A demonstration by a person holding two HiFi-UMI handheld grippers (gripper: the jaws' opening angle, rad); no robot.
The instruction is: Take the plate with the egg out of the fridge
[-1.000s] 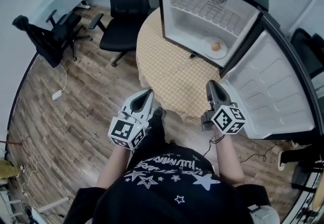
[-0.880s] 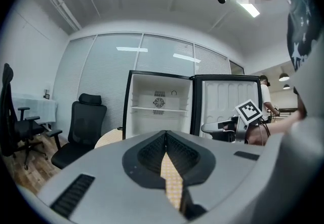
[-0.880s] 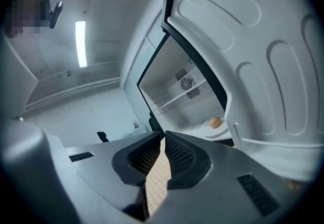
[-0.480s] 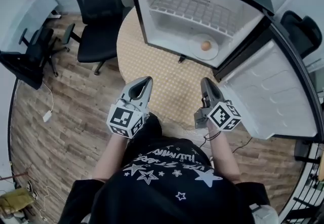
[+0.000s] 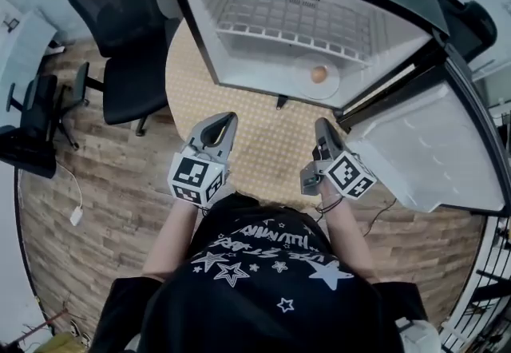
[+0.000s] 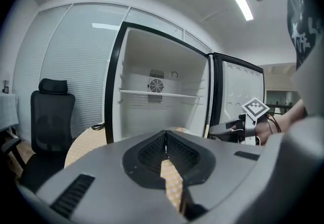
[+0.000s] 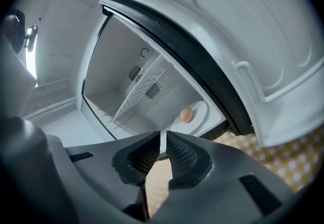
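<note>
The T-shirt [image 5: 263, 283] was black with white stars and lettering. The left gripper [image 5: 227, 119] and right gripper [image 5: 322, 125] were grey, with black ribbed pads [image 6: 151, 153] and black-and-white marker cubes [image 5: 196, 178].

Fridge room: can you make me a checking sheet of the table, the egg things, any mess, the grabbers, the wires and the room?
Surface: round table under a yellow checked cloth; a small fridge with a white inside stands on it.
Job's things: brown egg on a white round plate, on the fridge floor at the right; fridge door wide open.
Clutter: nothing seen.
Grippers: left gripper and right gripper both shut, empty, over the table, short of the fridge.
Cables: white cable with plug on the floor.
Surroundings: black office chairs, wood plank floor.
</note>
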